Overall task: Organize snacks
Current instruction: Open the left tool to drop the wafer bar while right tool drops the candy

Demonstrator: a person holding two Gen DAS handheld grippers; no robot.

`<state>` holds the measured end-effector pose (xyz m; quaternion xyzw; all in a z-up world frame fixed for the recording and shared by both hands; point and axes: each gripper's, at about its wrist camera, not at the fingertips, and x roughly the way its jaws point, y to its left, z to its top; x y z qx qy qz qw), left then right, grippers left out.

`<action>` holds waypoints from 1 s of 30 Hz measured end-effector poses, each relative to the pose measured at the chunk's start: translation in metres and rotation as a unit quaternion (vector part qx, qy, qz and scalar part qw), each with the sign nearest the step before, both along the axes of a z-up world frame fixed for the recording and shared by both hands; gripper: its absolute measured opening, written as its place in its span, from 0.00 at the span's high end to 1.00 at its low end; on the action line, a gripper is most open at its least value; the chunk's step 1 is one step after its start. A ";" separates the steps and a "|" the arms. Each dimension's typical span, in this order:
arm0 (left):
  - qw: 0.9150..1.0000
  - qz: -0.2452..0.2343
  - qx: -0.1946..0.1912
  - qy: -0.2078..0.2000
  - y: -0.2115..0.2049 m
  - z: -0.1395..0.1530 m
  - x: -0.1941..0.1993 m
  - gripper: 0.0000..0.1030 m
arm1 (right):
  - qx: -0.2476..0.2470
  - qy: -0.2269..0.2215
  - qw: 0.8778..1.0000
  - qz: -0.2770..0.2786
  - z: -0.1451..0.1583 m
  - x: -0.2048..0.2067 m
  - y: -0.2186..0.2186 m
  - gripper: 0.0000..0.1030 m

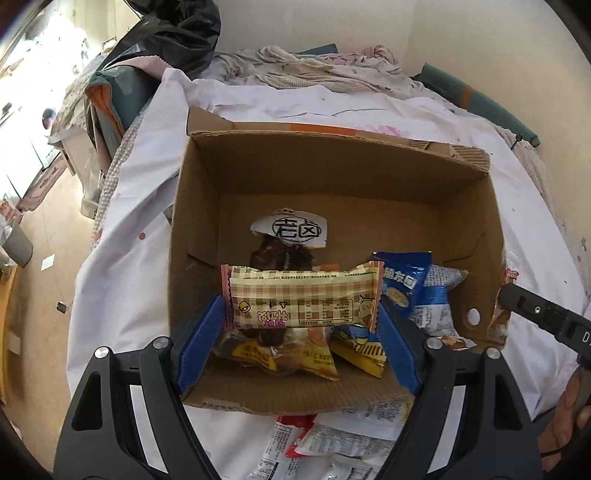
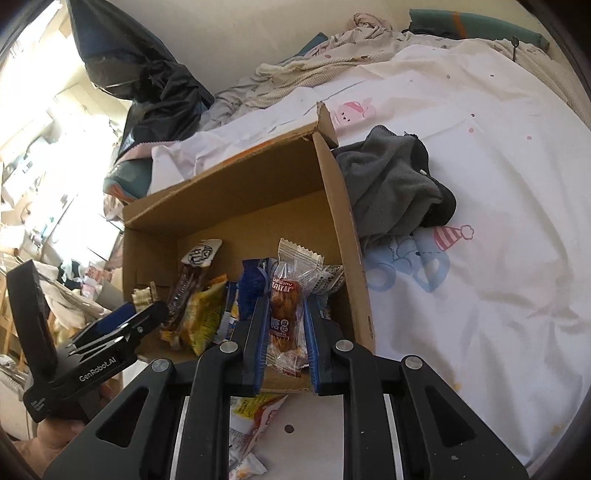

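An open cardboard box (image 1: pixel 332 170) sits on a white bed sheet. My left gripper (image 1: pixel 303 325) hangs over the box's near half, shut endwise on a cream-and-orange checked snack packet (image 1: pixel 303 299). My right gripper (image 2: pixel 284 332) is over the box's (image 2: pixel 229 192) near right corner. It is shut on a clear packet with a brown twisted snack (image 2: pixel 286 310) inside. In the box lie blue packets (image 1: pixel 410 288), yellow packets (image 1: pixel 291 356) and a dark snack with a white label (image 1: pixel 291 232).
Several loose packets (image 1: pixel 332 443) lie on the sheet in front of the box. A grey cloth (image 2: pixel 395 184) rests against the box's right wall. Crumpled bedding (image 1: pixel 314 70) and a black bag (image 1: pixel 177 33) are piled at the back. The bed edge and floor (image 1: pixel 48 229) are at left.
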<state>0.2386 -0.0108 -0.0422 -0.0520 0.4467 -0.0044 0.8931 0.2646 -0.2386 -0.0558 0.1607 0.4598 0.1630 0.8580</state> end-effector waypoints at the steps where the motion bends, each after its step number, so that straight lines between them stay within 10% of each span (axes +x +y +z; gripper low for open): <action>1: 1.000 0.002 -0.004 0.001 0.001 0.000 0.001 0.24 | -0.002 0.002 1.000 -0.001 -0.001 0.001 0.000 0.81; 20: 1.000 -0.014 0.000 -0.008 -0.010 0.002 0.001 0.23 | -0.034 -0.002 0.999 0.013 -0.004 0.000 0.007 0.80; 30: 1.000 -0.003 -0.010 -0.026 -0.004 0.009 -0.004 0.05 | -0.032 -0.018 0.999 0.017 0.003 -0.003 0.010 0.77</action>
